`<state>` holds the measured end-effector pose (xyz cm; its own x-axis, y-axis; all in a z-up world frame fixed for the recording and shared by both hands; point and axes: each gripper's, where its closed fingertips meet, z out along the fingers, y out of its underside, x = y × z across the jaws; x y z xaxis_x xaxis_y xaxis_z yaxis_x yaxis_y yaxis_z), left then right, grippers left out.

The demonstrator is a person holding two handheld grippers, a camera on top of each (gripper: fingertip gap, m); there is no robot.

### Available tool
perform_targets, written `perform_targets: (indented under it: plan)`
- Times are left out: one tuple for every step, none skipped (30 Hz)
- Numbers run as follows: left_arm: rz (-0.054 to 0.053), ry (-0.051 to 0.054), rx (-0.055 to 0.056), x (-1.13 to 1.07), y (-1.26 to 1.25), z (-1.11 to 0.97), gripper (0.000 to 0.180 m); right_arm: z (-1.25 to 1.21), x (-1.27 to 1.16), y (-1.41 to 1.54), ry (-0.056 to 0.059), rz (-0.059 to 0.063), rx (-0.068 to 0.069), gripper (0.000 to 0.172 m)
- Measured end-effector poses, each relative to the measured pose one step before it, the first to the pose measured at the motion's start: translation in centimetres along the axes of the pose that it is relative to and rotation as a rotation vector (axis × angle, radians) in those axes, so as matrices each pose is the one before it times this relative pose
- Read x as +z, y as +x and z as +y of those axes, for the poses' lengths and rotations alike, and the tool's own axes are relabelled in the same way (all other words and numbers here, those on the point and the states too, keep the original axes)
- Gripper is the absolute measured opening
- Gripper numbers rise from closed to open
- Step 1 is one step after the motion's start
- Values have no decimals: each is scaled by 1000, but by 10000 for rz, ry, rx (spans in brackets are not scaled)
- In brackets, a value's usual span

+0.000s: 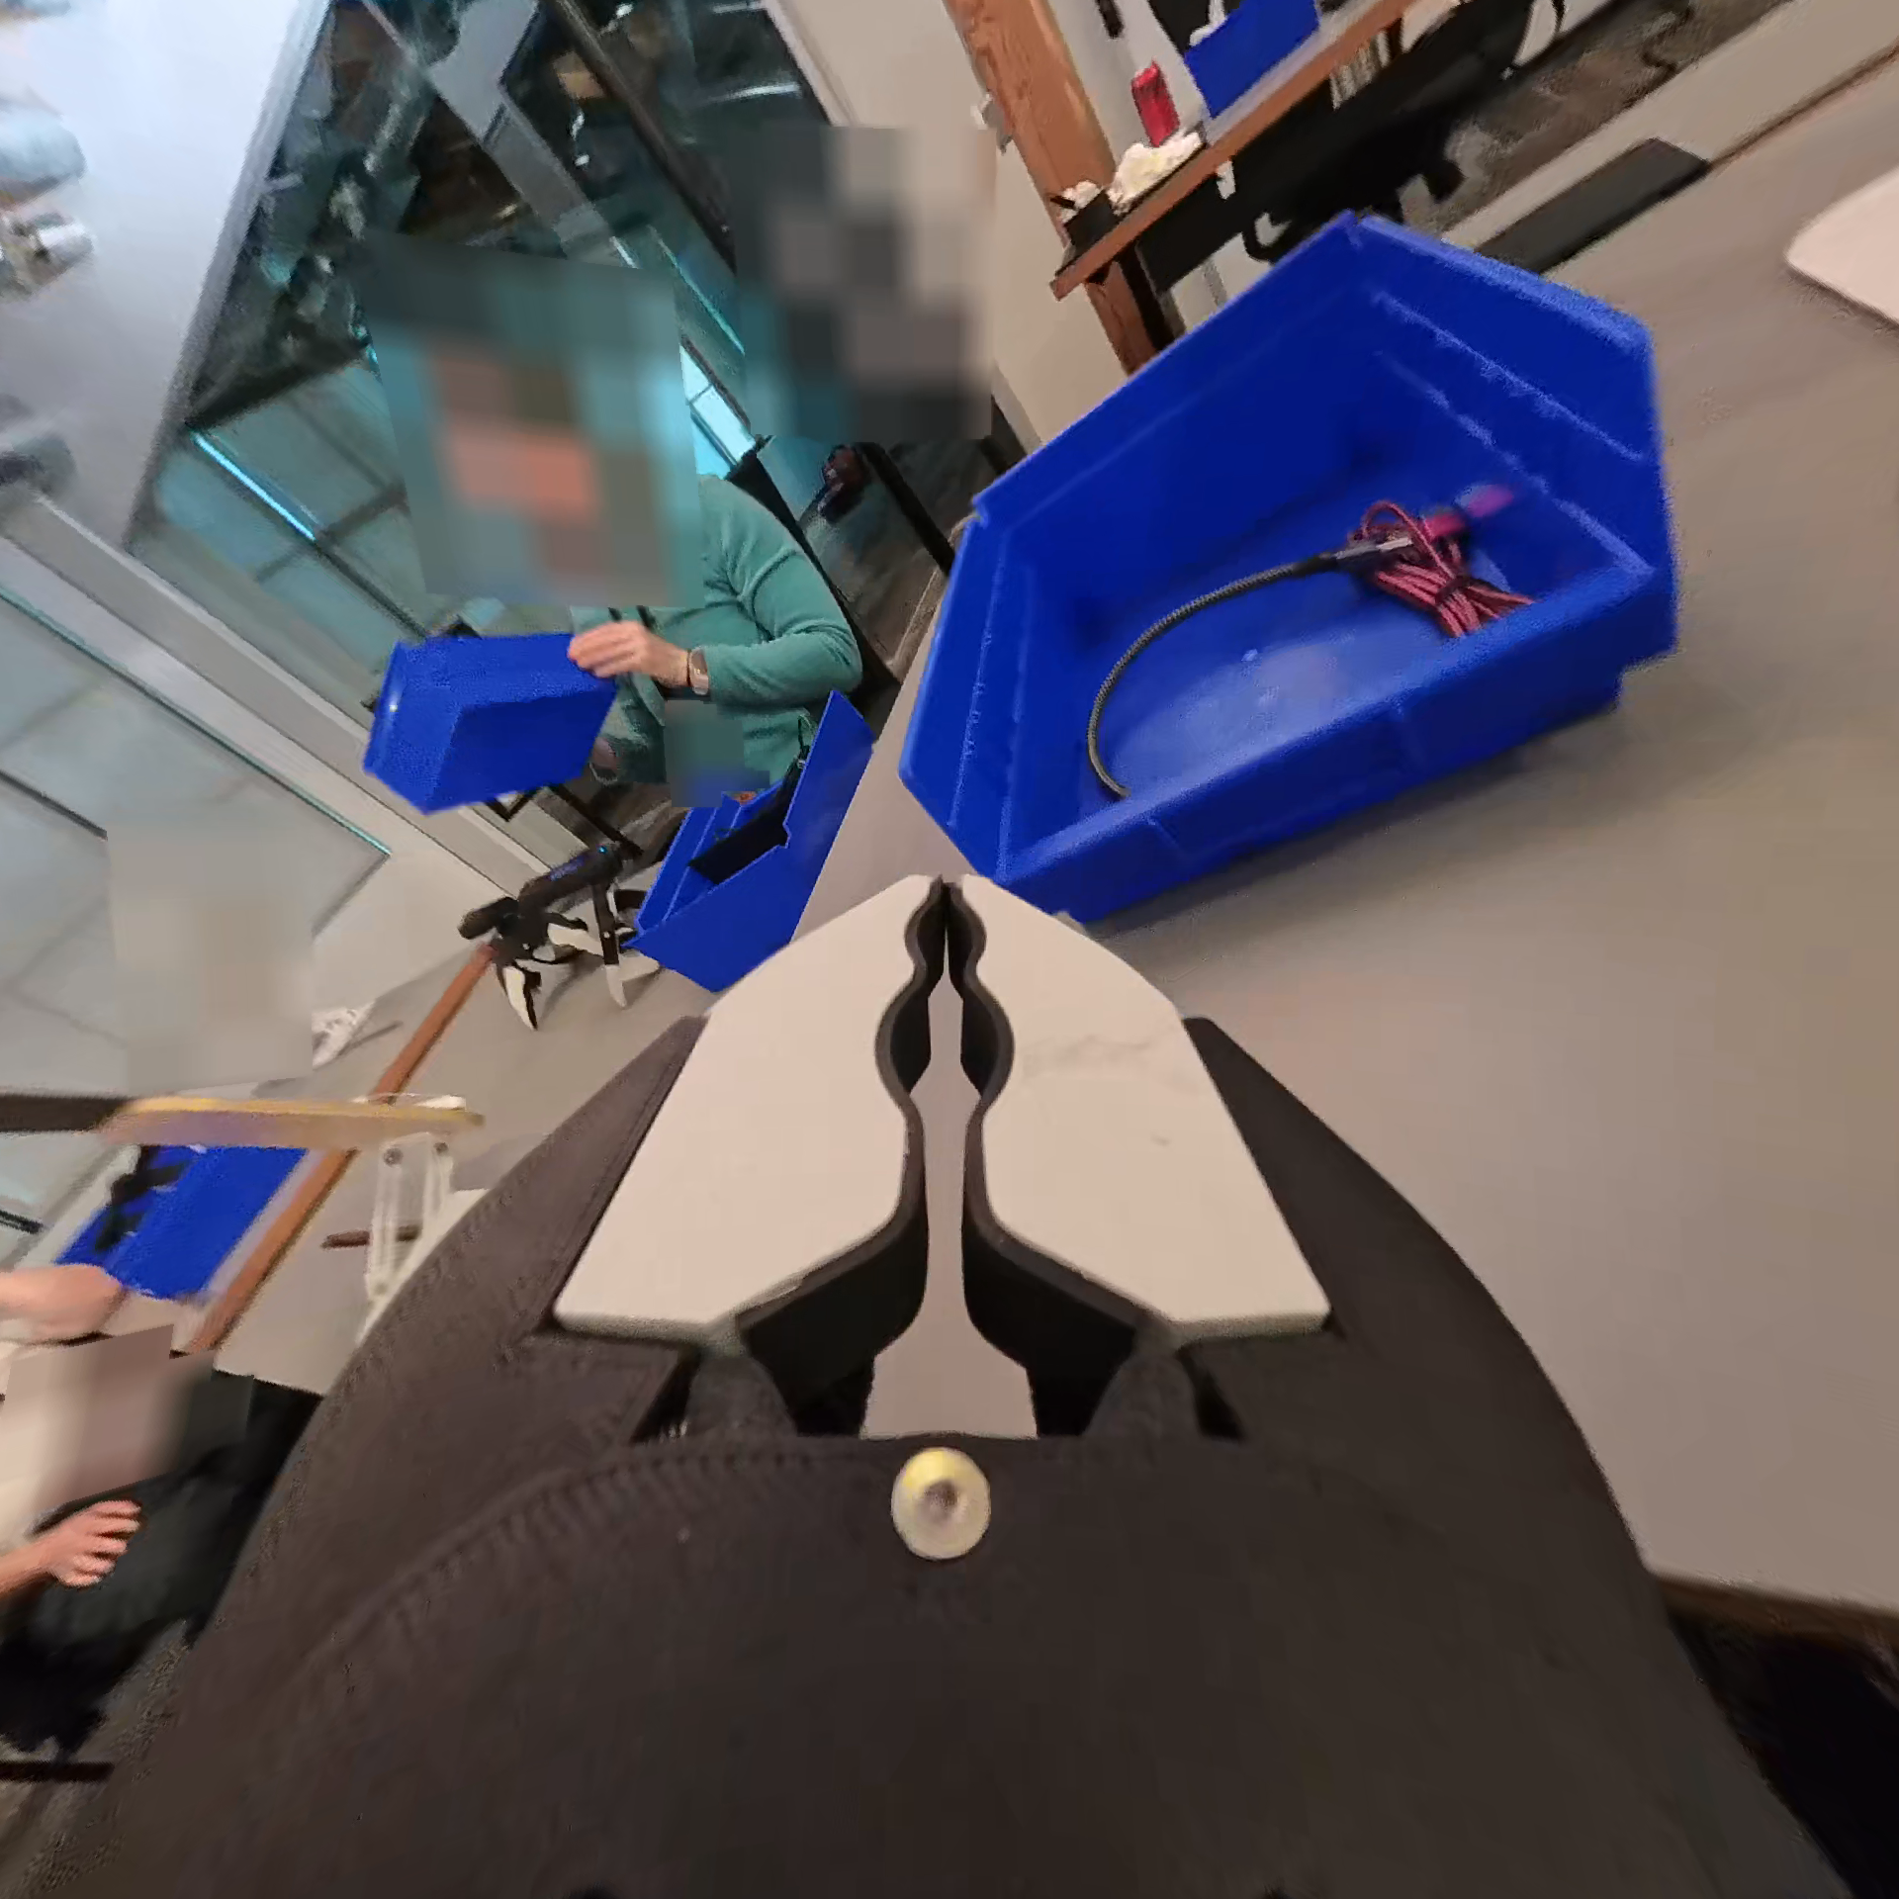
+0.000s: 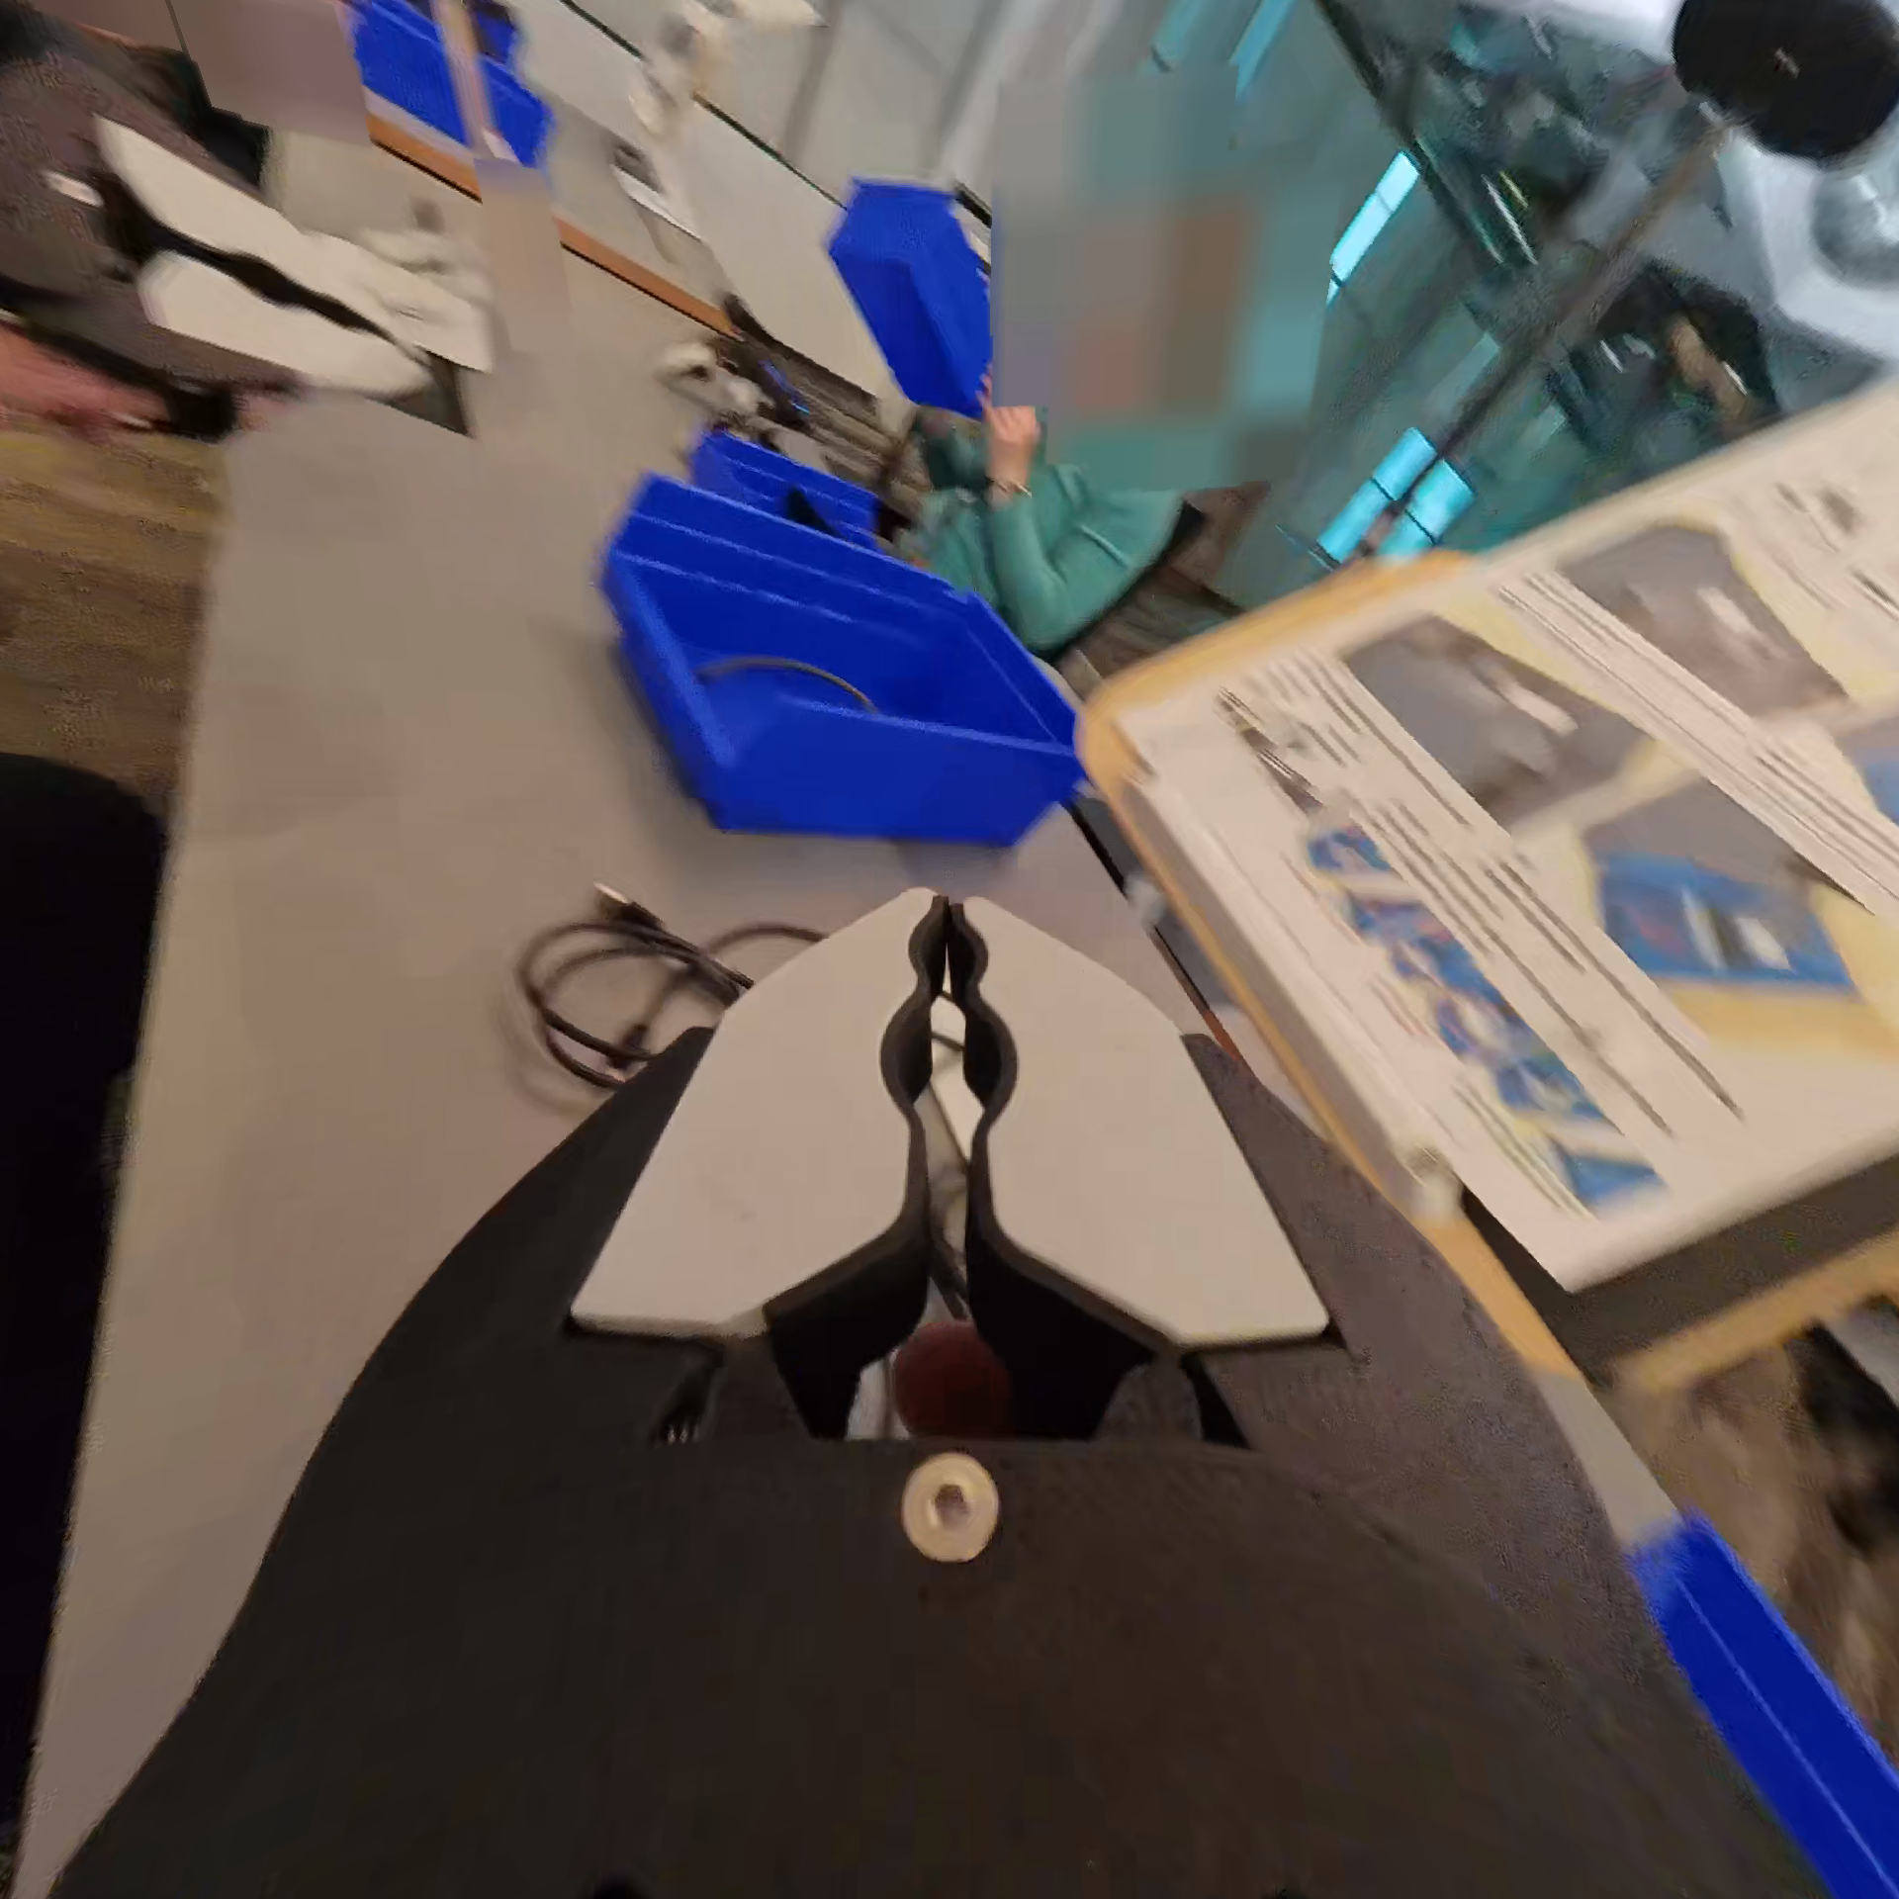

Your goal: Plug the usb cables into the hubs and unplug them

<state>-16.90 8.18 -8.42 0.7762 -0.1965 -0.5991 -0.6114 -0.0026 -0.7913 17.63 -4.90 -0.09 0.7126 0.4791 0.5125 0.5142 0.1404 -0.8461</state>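
USB cables show in three places, and no hub can be made out in either view. Counting from largest to smallest, one grey table (image 1: 1439,1130) carries everything near the grippers. On it, ahead and to the right of the left gripper (image 1: 943,909), stands one large blue bin (image 1: 1028,719); the right wrist view shows the same bin (image 2: 873,791) ahead of the right gripper (image 2: 945,909). Two more blue bins lie ahead and to the left of the left gripper: one (image 1: 750,884) at the far table edge, and one (image 1: 483,719) held up by a person in a green top (image 1: 760,637). One printed sheet on a yellow-edged board (image 2: 1490,925) stands to the right of the right gripper, blurred.

Inside the large bin lie two cables: one pink-and-black braided cable bundle (image 1: 1428,575) against the far wall, and one black cable (image 1: 1161,647) curving across the bin floor. One loose black cable coil (image 2: 606,987) rests on the table just left of the right gripper's fingers, its plug end pointing away; how many cables make up the coil cannot be told.

Both grippers have their fingertips pressed together. The left one pinches nothing, hanging above bare table. The right one also grips nothing at its tips.
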Motion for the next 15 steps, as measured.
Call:
perform_targets:
  plan:
    - [-98, -20, 296, -776, 142, 178, 0, -798, 935, -1976, 276, -305, -209, 0]
    - [-221, 15, 156, -779, -294, 285, 0, -604, 878, -1622, 221, -205, -115, 0]
    - [-83, -30, -54, -695, -322, 445, 0, -476, 849, -1666, 202, -359, 13, 0]
    - [22, -186, -94, -574, -300, 717, 0, -283, 857, -1637, 100, -444, 135, 0]
    - [-76, -242, -30, -485, -534, 809, 0, -225, 835, -1385, 84, -318, 94, 0]
    - [-50, -68, -87, -495, -558, 628, 0, -179, 788, -1137, 45, -196, -49, 0]
    - [2, -16, -206, -503, -557, 566, 0, -102, 759, -1061, -42, -206, -113, 0]
    - [-41, -21, -153, -550, -618, 560, 0, -190, 691, -999, 8, -227, -103, 0]
    - [-75, -38, 113, -566, -559, 572, 0, -260, 579, -753, 87, -121, -67, 0]
    - [-26, -21, 257, -581, -401, 589, 0, -141, 500, -495, 48, -53, -4, 0]
    - [-133, 103, 188, -680, -624, 505, 0, 35, 509, -347, -2, -32, 50, 0]
    - [-160, 17, 71, -574, -838, 616, 0, 165, 529, -333, -19, -66, 100, 2]
    - [-105, -87, -69, -310, -884, 748, 0, 346, 488, -201, -64, -29, 132, 3]
    - [41, 23, -225, -155, -665, 561, 0, 557, 386, 9, -89, 42, 137, 3]
    - [53, 17, -323, -91, -558, 547, 0, 593, 252, 103, -33, 29, 201, 3]
